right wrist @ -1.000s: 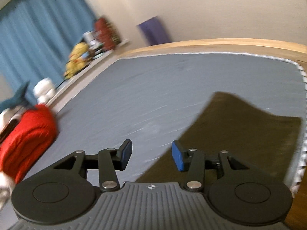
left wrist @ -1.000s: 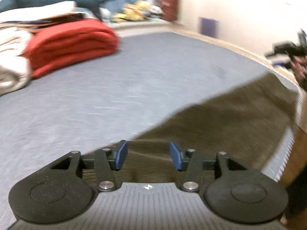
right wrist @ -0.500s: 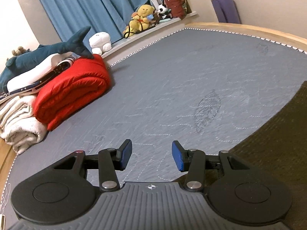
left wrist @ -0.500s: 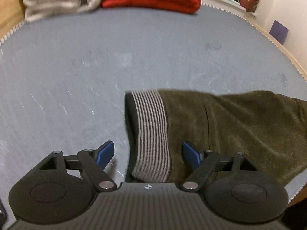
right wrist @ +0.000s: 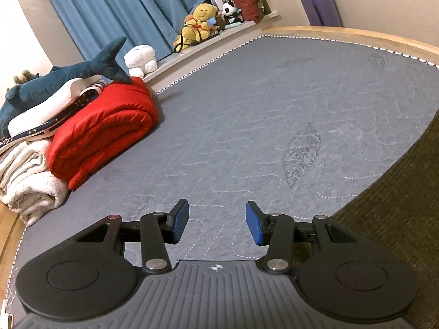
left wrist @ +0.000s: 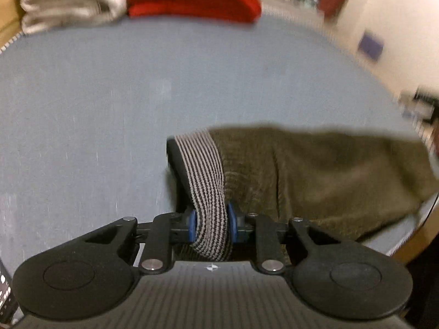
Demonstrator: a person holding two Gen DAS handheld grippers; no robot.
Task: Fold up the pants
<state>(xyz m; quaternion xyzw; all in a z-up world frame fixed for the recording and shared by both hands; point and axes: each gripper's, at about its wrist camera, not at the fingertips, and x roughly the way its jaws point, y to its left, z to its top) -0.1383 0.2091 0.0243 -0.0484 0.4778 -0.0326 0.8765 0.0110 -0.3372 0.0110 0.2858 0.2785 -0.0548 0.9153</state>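
Olive corduroy pants lie on the grey mattress, and their black-and-white striped waistband points toward me. My left gripper is closing on that waistband, which is bunched between the blue pads and touches both. In the right wrist view my right gripper stands open over bare mattress with nothing between its fingers. There the pants show only at the right edge, beside and under the right finger.
A folded red blanket and a stack of white towels sit at the mattress's far left, with a blue shark plush on top. Stuffed toys line a ledge by blue curtains. A wooden frame rims the bed.
The left jaws have gone from wide apart around the striped waistband to pinched on it. The right gripper swung away from the pants toward the blankets, then held still, jaws unchanged.
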